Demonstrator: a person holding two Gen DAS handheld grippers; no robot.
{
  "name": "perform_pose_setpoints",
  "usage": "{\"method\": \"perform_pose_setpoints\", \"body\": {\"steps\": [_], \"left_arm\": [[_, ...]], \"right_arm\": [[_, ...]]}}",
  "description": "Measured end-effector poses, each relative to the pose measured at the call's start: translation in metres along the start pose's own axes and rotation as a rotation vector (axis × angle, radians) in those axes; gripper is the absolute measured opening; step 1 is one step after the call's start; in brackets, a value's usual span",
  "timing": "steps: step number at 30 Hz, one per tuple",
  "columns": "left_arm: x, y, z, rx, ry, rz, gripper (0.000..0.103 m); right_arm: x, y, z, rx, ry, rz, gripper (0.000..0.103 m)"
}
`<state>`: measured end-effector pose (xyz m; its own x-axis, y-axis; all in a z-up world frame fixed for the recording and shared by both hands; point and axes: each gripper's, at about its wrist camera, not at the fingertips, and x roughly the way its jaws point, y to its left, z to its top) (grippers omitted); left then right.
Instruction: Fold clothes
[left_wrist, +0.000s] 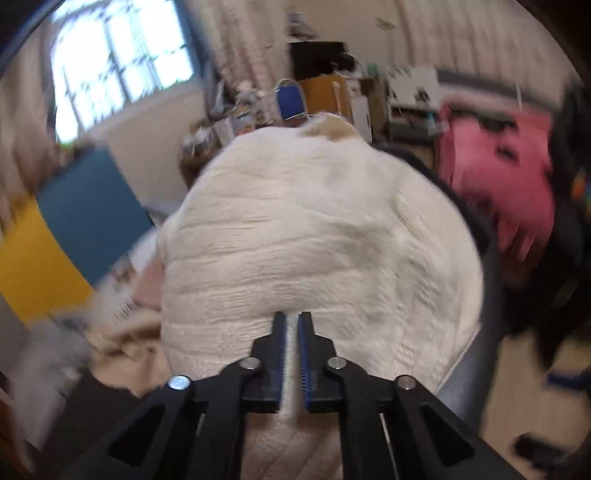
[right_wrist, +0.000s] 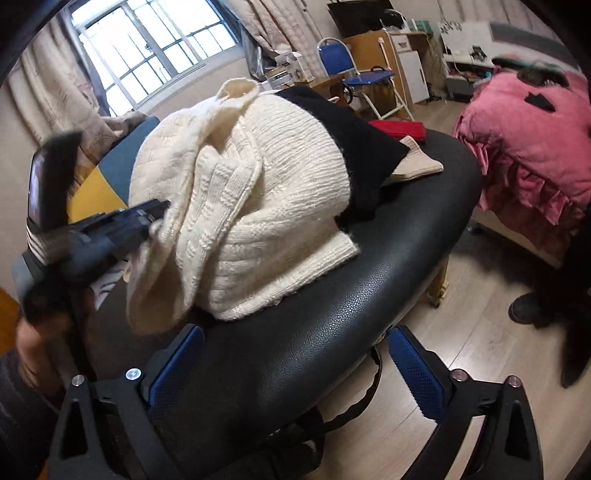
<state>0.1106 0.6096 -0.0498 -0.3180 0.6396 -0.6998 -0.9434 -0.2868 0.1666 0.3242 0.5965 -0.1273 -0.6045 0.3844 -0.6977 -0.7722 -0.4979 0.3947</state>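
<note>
A cream knitted sweater (right_wrist: 258, 192) lies bunched on a black leather table (right_wrist: 332, 332). In the left wrist view the sweater (left_wrist: 314, 240) fills the middle. My left gripper (left_wrist: 292, 325) is shut on a fold of the sweater and lifts it; it also shows in the right wrist view (right_wrist: 155, 218) at the sweater's left edge. My right gripper (right_wrist: 295, 354) is open and empty, low over the table's near edge in front of the sweater.
A black garment (right_wrist: 354, 140), a beige folded piece (right_wrist: 417, 162) and a red one (right_wrist: 399, 129) lie at the table's far end. A pink bedcover (right_wrist: 535, 147) is on the right, a blue folding chair (right_wrist: 351, 70) behind, and blue and yellow cushions (left_wrist: 74, 229) on the left.
</note>
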Motion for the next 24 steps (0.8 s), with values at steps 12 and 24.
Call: {"method": "perform_pose_setpoints", "body": {"steps": [12, 24], "left_arm": [[-0.013, -0.019, 0.014, 0.125, -0.001, -0.079, 0.030], [0.004, 0.010, 0.010, -0.001, 0.047, -0.215, 0.033]], "right_arm": [[0.013, 0.014, -0.011, -0.053, 0.070, -0.001, 0.090], [0.020, 0.004, -0.014, -0.004, 0.104, 0.018, 0.091]]}}
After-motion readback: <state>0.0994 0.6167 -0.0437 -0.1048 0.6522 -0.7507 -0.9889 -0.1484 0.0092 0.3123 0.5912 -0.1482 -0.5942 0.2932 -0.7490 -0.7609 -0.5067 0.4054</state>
